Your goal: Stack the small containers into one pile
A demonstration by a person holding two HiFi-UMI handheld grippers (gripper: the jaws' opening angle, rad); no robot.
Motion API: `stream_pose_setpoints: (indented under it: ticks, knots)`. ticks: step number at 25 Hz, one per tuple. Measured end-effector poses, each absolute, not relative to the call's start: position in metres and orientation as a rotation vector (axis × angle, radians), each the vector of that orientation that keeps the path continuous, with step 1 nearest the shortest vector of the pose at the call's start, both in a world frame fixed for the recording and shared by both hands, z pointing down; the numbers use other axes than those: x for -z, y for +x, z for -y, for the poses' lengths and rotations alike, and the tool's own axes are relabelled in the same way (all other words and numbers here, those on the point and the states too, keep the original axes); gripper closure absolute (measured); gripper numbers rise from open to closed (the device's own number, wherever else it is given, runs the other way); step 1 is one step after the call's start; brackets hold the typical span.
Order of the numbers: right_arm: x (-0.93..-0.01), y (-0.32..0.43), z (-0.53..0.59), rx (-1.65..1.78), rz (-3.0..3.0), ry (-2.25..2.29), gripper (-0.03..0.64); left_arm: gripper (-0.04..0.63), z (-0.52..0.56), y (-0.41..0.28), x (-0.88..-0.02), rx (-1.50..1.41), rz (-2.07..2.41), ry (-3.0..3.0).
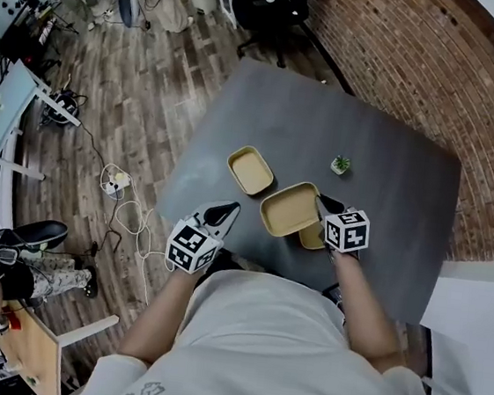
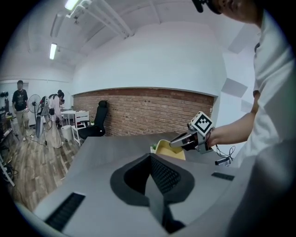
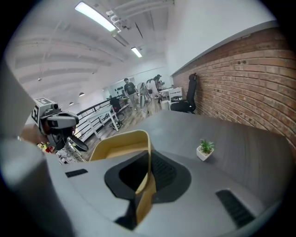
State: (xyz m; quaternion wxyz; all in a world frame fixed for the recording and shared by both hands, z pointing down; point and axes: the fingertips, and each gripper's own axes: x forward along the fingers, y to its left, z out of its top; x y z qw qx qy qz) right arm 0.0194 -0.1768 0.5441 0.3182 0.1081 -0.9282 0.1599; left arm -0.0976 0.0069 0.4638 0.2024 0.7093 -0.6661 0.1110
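Observation:
Three small tan containers show in the head view on the grey table (image 1: 388, 199). One container (image 1: 250, 170) lies alone toward the left. My right gripper (image 1: 324, 206) is shut on the rim of a second container (image 1: 288, 209), which hangs tilted over the third container (image 1: 312, 238), partly hiding it. In the right gripper view the held container (image 3: 118, 144) has its wall clamped between the jaws of the right gripper (image 3: 149, 159). My left gripper (image 1: 227, 209) hovers at the table's near left edge, jaws together and empty; the left gripper (image 2: 150, 159) looks toward the held container (image 2: 169, 149).
A tiny potted plant (image 1: 341, 165) stands on the table beyond the containers, to the right of the right gripper's jaws (image 3: 205, 149). A black office chair (image 1: 273, 9) is past the far edge. Cables and a power strip (image 1: 116, 183) lie on the wood floor left.

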Motion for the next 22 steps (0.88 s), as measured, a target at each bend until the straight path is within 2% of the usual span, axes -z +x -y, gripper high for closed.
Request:
stream_pose_setpoints:
  ticks: [12, 22]
  knots:
    - [-0.555, 0.019, 0.179, -0.559, 2.37, 0.574, 0.595, 0.584, 0.028, -0.15, -0.477, -0.371, 1.601, 2.166]
    - [-0.567, -0.022, 0.157, -0.687, 2.335, 0.768, 0.595, 0.584, 0.041, -0.203, -0.494, -0.424, 1.407, 2.293]
